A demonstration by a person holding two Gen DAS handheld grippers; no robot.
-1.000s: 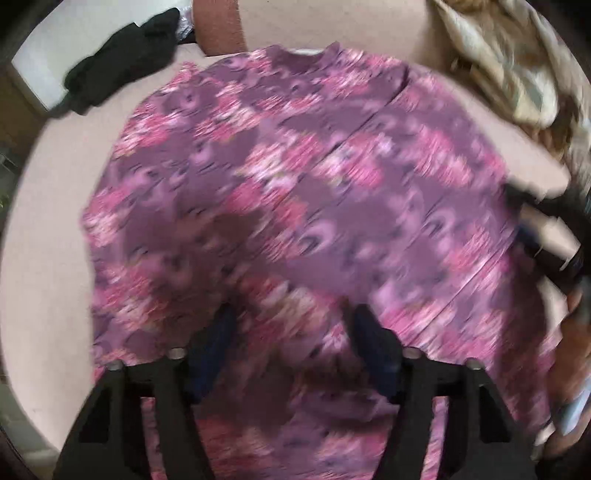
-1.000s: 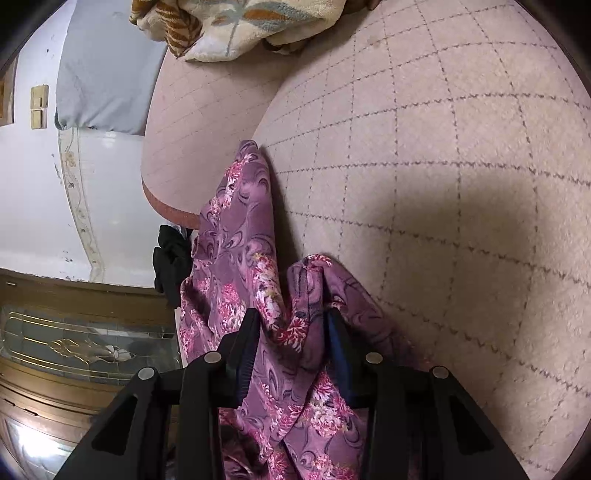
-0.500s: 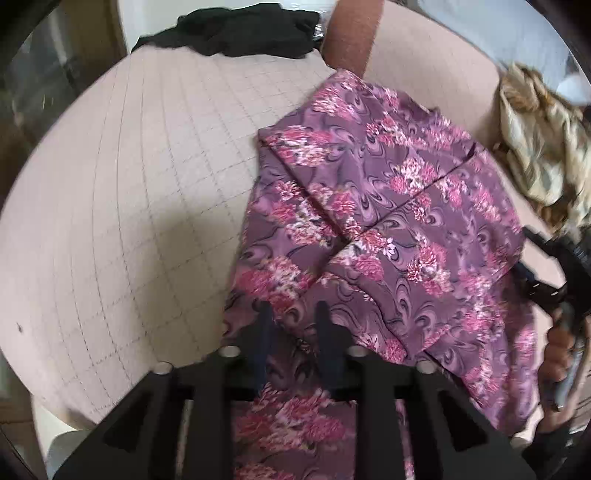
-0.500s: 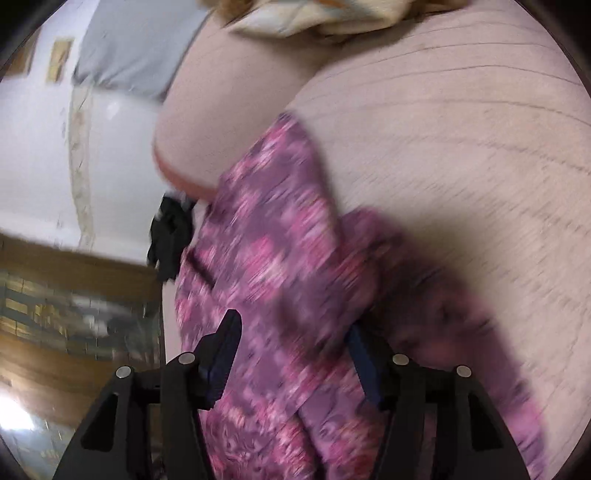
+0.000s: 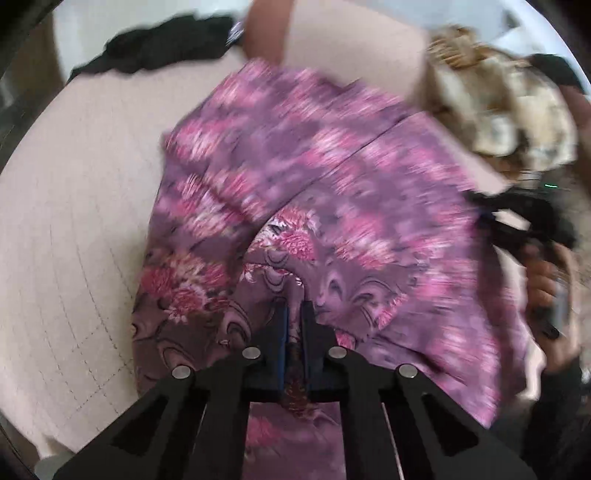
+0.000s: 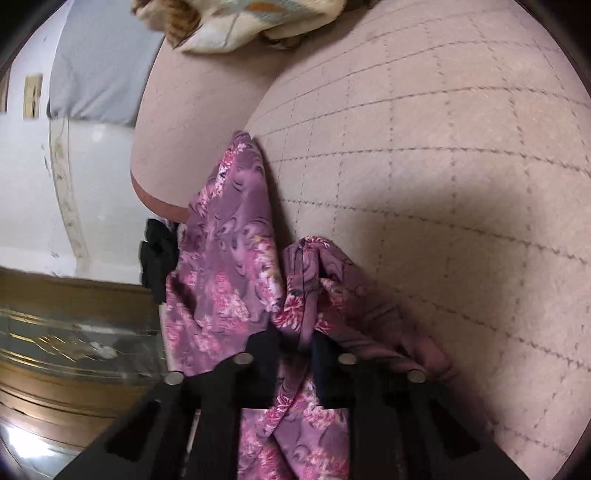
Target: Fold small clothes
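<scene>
A purple garment with pink flowers (image 5: 332,177) lies spread on a beige quilted cushion (image 5: 74,229). My left gripper (image 5: 294,317) is shut on a pinched fold of the garment near its near edge. In the right wrist view my right gripper (image 6: 297,343) is shut on another bunched edge of the same garment (image 6: 229,266), which hangs to the left of the cushion (image 6: 443,166). The right gripper and the hand on it also show at the right of the left wrist view (image 5: 524,221).
A black cloth (image 5: 162,48) lies at the cushion's far left edge. A beige patterned blanket (image 5: 509,110) is heaped at the far right; it shows too at the top of the right wrist view (image 6: 240,22). A white wall and wooden furniture (image 6: 55,332) lie left.
My left gripper has closed fully on a fold of the garment. My right gripper, wide half a second ago, has closed on the garment's edge again. The cloth has shifted.
</scene>
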